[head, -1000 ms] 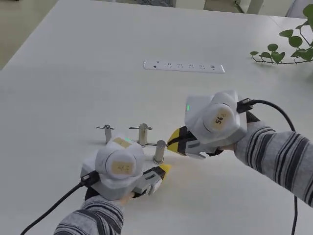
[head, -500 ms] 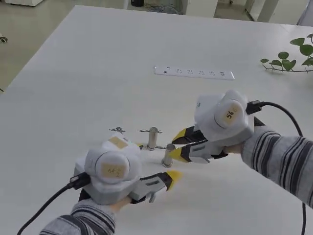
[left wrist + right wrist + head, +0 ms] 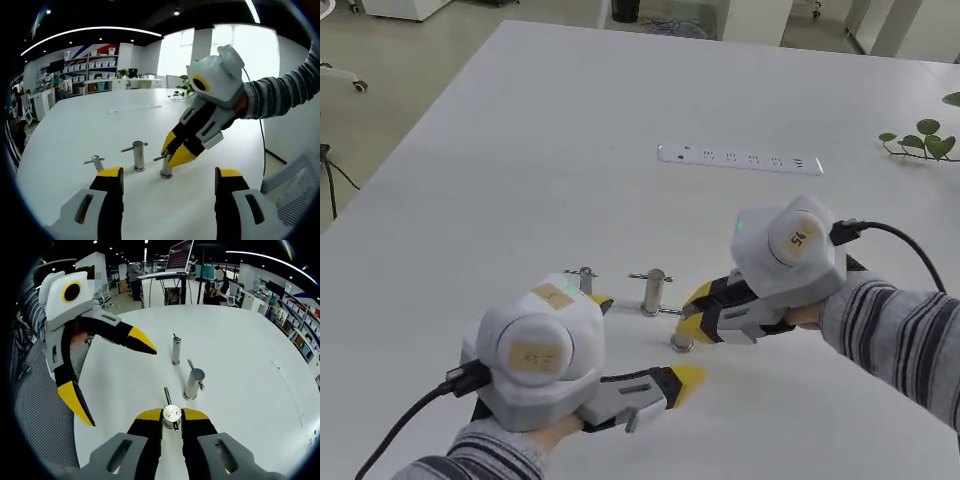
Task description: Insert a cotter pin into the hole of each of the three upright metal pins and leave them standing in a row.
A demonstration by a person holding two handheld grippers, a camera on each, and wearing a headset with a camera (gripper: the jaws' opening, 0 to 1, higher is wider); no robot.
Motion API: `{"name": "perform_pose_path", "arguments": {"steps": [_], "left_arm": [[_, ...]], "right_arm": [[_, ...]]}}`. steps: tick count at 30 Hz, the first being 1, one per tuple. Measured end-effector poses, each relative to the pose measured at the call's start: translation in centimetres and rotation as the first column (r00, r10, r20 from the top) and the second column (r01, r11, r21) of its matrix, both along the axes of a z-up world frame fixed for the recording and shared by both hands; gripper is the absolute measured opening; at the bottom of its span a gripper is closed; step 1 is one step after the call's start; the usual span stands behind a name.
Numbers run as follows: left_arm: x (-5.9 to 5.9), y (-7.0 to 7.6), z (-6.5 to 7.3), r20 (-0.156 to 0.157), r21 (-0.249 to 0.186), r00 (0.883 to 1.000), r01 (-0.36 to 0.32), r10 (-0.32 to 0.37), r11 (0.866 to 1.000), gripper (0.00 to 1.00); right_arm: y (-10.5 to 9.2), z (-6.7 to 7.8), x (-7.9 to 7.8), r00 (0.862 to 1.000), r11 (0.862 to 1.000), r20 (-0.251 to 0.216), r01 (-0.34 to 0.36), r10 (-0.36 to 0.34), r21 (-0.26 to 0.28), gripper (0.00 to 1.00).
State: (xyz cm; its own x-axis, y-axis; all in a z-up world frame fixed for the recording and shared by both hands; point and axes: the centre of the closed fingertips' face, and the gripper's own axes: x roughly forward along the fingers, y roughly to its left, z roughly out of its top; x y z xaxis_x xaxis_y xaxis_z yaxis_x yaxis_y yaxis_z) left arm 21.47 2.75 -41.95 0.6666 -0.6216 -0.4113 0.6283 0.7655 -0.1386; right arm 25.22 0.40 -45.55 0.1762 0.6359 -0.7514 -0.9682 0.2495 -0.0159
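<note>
Three upright metal pins stand on the white table [image 3: 520, 150]. The left pin [image 3: 585, 279] and the middle pin [image 3: 654, 290] each carry a cotter pin through the top. My right gripper [image 3: 692, 317] is at the top of the third pin [image 3: 682, 341], shut on a cotter pin [image 3: 167, 394] that passes through it. In the right gripper view the third pin's head [image 3: 172, 414] sits between my right gripper's [image 3: 173, 416] jaws. My left gripper [image 3: 644, 340] is open in front of the row, and in the left gripper view my left gripper [image 3: 169, 175] holds nothing.
A white power strip [image 3: 738, 159] lies farther back on the table. Green plant leaves [image 3: 920, 140] reach in at the far right. A black cable [image 3: 905, 245] trails from the right gripper. The table's left edge [image 3: 410, 130] drops to the floor.
The head camera has moved. My right gripper has closed in on the third pin with the cotter pin. My left gripper has drawn back slightly from that pin.
</note>
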Motion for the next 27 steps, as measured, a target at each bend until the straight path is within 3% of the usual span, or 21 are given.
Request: {"name": "perform_pose_path", "arguments": {"steps": [5, 9, 13, 19, 27], "left_arm": [[-0.6, 0.4, 0.2, -0.003, -0.002, 1.000, 0.006, -0.006, 1.000, 0.79], [-1.1, 1.0, 0.7, 0.012, 0.004, 1.000, 0.019, -0.019, 1.000, 0.81], [-0.9, 1.8, 1.4, 0.031, -0.003, 0.999, 0.012, -0.012, 1.000, 0.84], [-0.7, 2.9, 2.0, 0.035, -0.017, 0.999, 0.001, -0.001, 1.000, 0.90], [-0.6, 4.3, 1.9, 0.033, 0.009, 0.999, -0.013, 0.013, 1.000, 0.94]], "right_arm": [[-0.2, 0.0, -0.2, 1.000, 1.000, -0.015, -0.012, 0.012, -0.003, 0.08], [-0.6, 0.1, 0.0, 1.000, 1.000, -0.001, -0.017, 0.017, -0.020, 0.08], [-1.1, 0.2, 0.6, 1.000, 1.000, -0.006, -0.007, 0.007, -0.026, 0.08], [-1.7, 0.3, 1.5, 1.000, 0.999, -0.004, -0.003, 0.003, -0.040, 0.08], [-2.3, 0.3, 2.5, 1.000, 0.998, -0.004, -0.002, 0.002, -0.061, 0.08]]}}
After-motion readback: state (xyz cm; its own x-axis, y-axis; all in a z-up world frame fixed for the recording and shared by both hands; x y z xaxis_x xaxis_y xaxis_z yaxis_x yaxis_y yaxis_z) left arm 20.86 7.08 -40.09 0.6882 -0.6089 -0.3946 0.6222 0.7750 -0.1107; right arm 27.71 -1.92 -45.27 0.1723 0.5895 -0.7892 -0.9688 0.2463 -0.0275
